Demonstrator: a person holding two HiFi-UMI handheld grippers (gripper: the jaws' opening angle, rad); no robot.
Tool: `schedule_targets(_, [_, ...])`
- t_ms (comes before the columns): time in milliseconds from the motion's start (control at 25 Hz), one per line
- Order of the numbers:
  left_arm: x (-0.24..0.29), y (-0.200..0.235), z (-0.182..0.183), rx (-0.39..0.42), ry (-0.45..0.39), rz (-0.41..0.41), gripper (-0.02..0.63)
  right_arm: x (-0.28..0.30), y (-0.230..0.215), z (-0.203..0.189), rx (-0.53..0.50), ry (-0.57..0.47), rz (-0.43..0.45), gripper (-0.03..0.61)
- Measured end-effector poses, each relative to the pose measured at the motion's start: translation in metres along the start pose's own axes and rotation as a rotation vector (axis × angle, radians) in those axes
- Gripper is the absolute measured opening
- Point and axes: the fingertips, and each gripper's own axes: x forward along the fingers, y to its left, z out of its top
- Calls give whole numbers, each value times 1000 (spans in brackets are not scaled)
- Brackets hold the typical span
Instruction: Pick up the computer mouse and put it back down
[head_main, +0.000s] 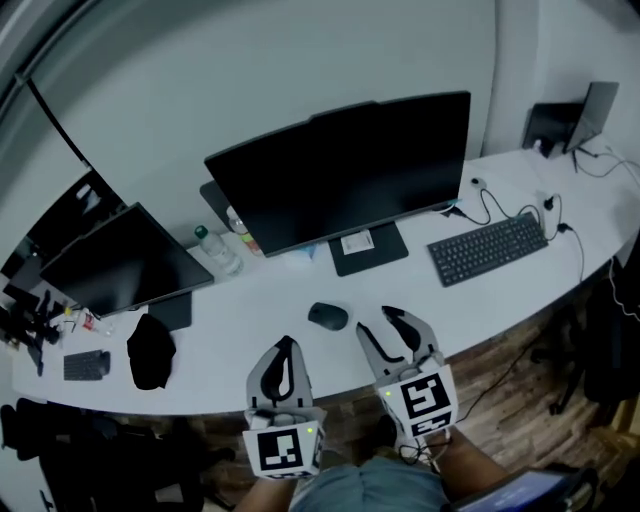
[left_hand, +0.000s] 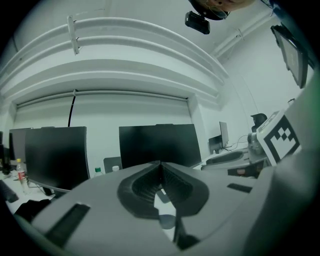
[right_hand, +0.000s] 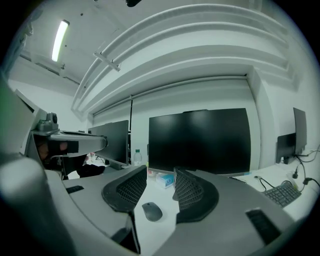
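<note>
A dark grey computer mouse (head_main: 327, 316) lies on the white desk (head_main: 260, 300) in front of the large monitor. My right gripper (head_main: 374, 320) hovers just right of it, open, with nothing between its fingers. In the right gripper view the mouse (right_hand: 152, 211) lies on the desk a little ahead, seen through the gap of the right gripper (right_hand: 160, 172). My left gripper (head_main: 287, 342) is near the desk's front edge, left of and nearer than the mouse. The left gripper view shows the left gripper (left_hand: 160, 165) shut, its tips meeting and holding nothing.
A large monitor (head_main: 345, 180) stands behind the mouse, with a second monitor (head_main: 120, 262) to the left. A keyboard (head_main: 488, 248) with cables lies at the right. A water bottle (head_main: 215, 248) and a black cloth (head_main: 150, 350) sit at the left.
</note>
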Motion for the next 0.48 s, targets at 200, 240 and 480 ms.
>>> schedule_targets(200, [9,9,-4,-14,6,45,5,21,-3,10,-25,-10,50,186])
schedule_targets(240, [10,12,-5,-15,7,54,5,25,-3,11,-29,-10,59,186])
schedule_targets(480, [18,38,-9,-25,12,96,5,55,5,13,-43,-5,93,189])
